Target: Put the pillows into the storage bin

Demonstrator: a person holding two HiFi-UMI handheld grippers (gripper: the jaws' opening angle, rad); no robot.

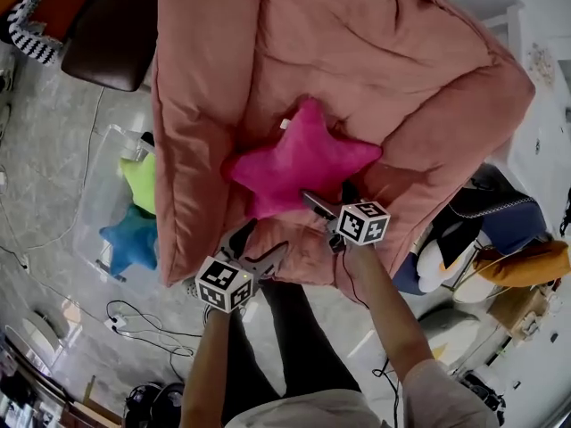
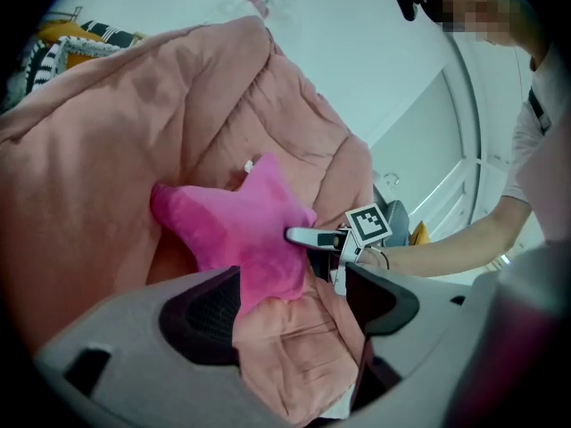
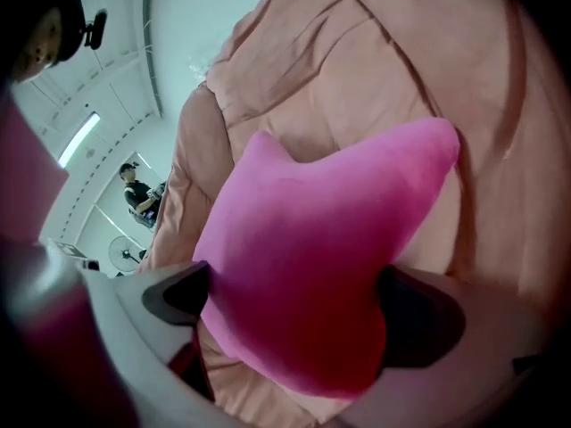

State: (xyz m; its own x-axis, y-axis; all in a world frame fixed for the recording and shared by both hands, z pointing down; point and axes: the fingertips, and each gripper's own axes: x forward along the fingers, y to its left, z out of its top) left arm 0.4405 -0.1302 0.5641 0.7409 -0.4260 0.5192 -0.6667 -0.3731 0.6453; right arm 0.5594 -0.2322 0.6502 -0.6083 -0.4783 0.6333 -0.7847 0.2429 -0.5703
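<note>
A bright pink star-shaped pillow (image 1: 299, 159) (image 2: 234, 226) (image 3: 321, 239) lies on a salmon comforter (image 1: 375, 52). My right gripper (image 1: 323, 205) (image 3: 294, 310) is at the pillow's near edge, jaws wide; one star point fills the gap between them and does not look squeezed. My left gripper (image 1: 259, 244) (image 2: 294, 310) stands open just left of it, over a fold of the comforter, with a pillow tip beside its left jaw. A clear storage bin (image 1: 96, 199) on the floor at the left holds a green star pillow (image 1: 141, 178) and a blue one (image 1: 134, 239).
The comforter hangs over the bed edge next to the bin. A brown chair (image 1: 111, 34) stands at the top left. Bags and soft toys (image 1: 500, 234) are piled at the right. Cables (image 1: 143, 319) trail on the floor. Another person (image 3: 138, 194) stands far off.
</note>
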